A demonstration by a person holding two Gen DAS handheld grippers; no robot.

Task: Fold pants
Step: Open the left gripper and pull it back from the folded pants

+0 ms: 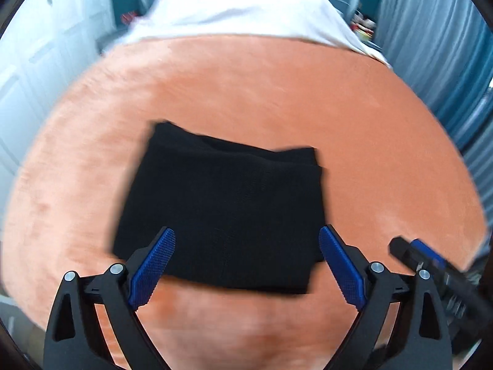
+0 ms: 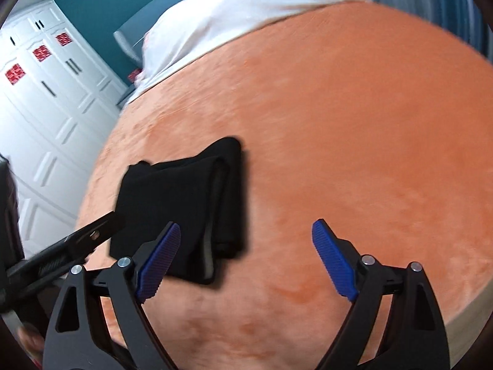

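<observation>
The black pants lie folded into a compact rectangle on the orange blanket. My left gripper is open and empty, its blue pads spread above the near edge of the bundle. In the right wrist view the pants lie left of centre, with layered folds showing along their right edge. My right gripper is open and empty, above the blanket just right of the bundle. The right gripper's tip shows in the left wrist view; the left gripper shows at the left of the right wrist view.
A white sheet covers the far end of the bed. White wardrobe doors stand to the left, and blue curtains hang to the right. The bed's left edge runs close to the pants.
</observation>
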